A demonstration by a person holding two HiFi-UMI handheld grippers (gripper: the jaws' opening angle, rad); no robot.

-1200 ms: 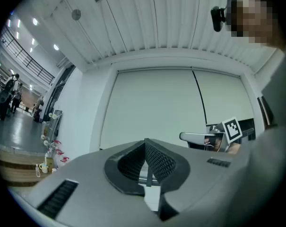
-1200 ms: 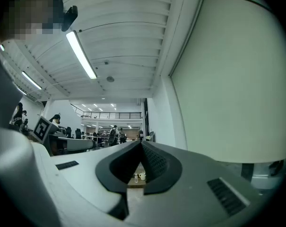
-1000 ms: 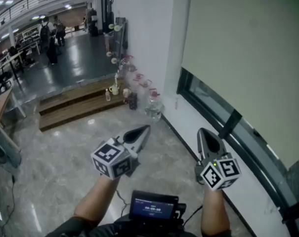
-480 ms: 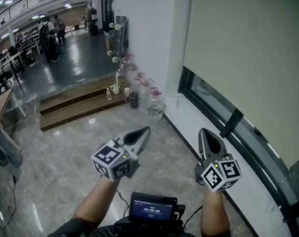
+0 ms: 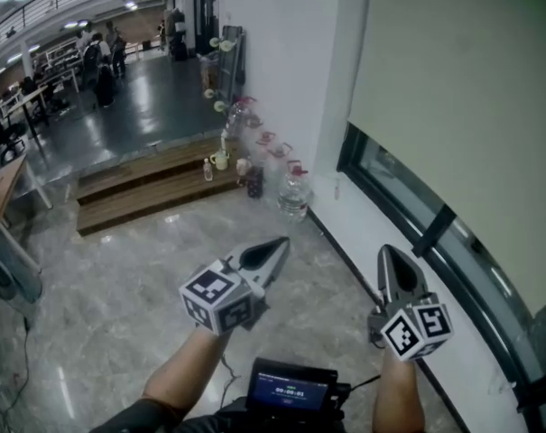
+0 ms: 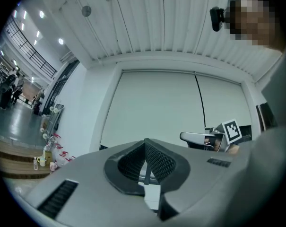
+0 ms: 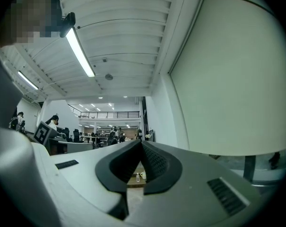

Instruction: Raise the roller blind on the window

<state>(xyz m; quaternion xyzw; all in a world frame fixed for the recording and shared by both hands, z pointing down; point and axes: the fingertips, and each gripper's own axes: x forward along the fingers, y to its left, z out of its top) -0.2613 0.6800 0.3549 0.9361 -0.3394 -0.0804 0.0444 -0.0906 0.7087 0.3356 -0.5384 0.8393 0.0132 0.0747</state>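
A pale roller blind (image 5: 462, 106) hangs over most of the window on the right, leaving a strip of glass (image 5: 403, 192) bare below its lower edge. My left gripper (image 5: 277, 244) is shut and holds nothing, pointing across the floor towards the wall. My right gripper (image 5: 390, 253) is also shut and holds nothing, close to the sill below the blind. The blind (image 6: 171, 108) fills the middle of the left gripper view beyond the shut left gripper (image 6: 145, 143). It (image 7: 232, 79) takes up the right side of the right gripper view past the shut right gripper (image 7: 140, 145). Neither gripper touches the blind.
A large water bottle (image 5: 295, 198) and small items stand at the foot of the white wall. Low wooden steps (image 5: 146, 183) lie beyond, with people far back in the hall. A dark slanted bar (image 5: 430, 231) crosses the window. A screen device (image 5: 295, 391) sits at my chest.
Both grippers sit a little lower and further right in the head view, and the view itself has shifted slightly. Their jaws stay shut.
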